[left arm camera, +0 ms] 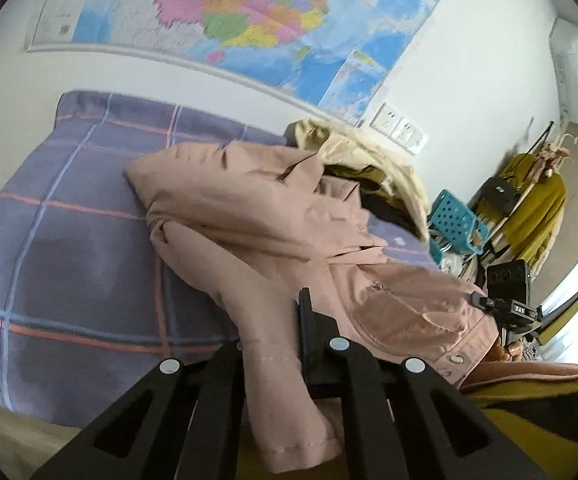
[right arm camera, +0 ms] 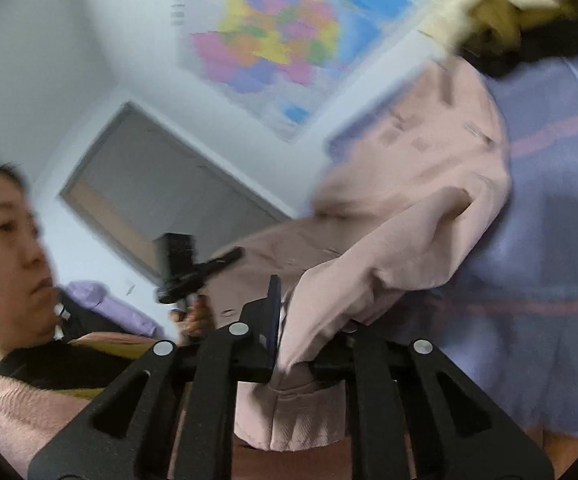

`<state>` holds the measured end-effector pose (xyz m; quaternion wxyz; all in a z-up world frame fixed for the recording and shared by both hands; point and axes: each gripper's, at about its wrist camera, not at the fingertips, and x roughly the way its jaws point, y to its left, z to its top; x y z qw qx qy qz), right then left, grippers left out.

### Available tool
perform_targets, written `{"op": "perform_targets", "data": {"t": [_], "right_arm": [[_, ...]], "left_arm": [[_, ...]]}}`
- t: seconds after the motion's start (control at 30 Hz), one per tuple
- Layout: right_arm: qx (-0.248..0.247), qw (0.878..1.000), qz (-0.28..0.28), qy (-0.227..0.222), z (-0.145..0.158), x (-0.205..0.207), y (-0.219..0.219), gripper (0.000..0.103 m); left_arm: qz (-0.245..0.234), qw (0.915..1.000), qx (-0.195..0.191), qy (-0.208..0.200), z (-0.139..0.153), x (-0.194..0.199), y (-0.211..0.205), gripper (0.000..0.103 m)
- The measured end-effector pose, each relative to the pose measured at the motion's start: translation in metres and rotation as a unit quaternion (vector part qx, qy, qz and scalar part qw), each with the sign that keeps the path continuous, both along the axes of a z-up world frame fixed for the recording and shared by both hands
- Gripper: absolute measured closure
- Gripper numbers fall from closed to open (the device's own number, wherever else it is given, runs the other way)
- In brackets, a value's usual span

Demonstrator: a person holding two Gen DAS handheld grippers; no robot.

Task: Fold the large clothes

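A pale pink jacket (left arm camera: 249, 200) lies spread on a purple plaid bed cover (left arm camera: 69, 240). My left gripper (left arm camera: 269, 344) is shut on one of its sleeves, which runs up between the black fingers (left arm camera: 309, 320) and hangs down over the near end. In the right wrist view the pink jacket (right arm camera: 429, 184) is lifted and bunched, and my right gripper (right arm camera: 293, 332) is shut on a fold of it; one finger (right arm camera: 273, 308) shows, the other is hidden under cloth. The right gripper (left arm camera: 505, 308) also shows at the jacket's hem in the left wrist view.
A heap of cream and dark clothes (left arm camera: 361, 152) lies behind the jacket. A teal basket (left arm camera: 455, 220) and a rack with a mustard garment (left arm camera: 537, 208) stand to the right. A map (left arm camera: 273, 12) hangs on the wall. A person in a pink sweater (right arm camera: 21, 408) stands close.
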<state>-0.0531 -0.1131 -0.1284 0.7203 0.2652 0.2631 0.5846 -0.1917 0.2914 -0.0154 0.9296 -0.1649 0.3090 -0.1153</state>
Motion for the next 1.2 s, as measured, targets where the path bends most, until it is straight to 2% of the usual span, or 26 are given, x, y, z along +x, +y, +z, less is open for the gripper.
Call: {"op": "perform_targets", "data": {"t": [0.03,0.13,0.23,0.4,0.83,1.03,1.2], "right_arm": [[-0.001,1.0,0.004,0.02,-0.009,0.004,0.001,0.089],[-0.002,0.999,0.001,0.032,-0.018,0.007,-0.003,0.089],[0.011,1.0,-0.011,0.025,-0.012,0.006,-0.012,0.089],[0.023,0.999,-0.03,0.008,0.008,0.007,-0.015,0.091],[0.072,0.996,-0.054,0.003,0.051,0.05,-0.004,0.094],[0.083,0.994,-0.066,0.01,0.073,0.081,0.002,0.094],[0.092,0.992,-0.08,0.01,0.092,0.107,0.005,0.094]], "left_arm": [[0.003,0.9999,-0.002,0.01,-0.005,0.003,0.003,0.098],[0.019,0.9992,-0.01,0.034,-0.018,0.007,0.017,0.098],[0.029,0.9984,-0.025,0.042,-0.022,0.011,0.029,0.098],[0.028,0.9987,-0.018,0.038,-0.016,0.012,0.034,0.098],[0.034,0.9988,-0.015,0.031,0.011,0.04,0.049,0.095],[0.043,0.999,-0.001,0.015,0.037,0.06,0.055,0.095],[0.053,0.9985,0.016,0.004,0.063,0.091,0.063,0.095]]}}
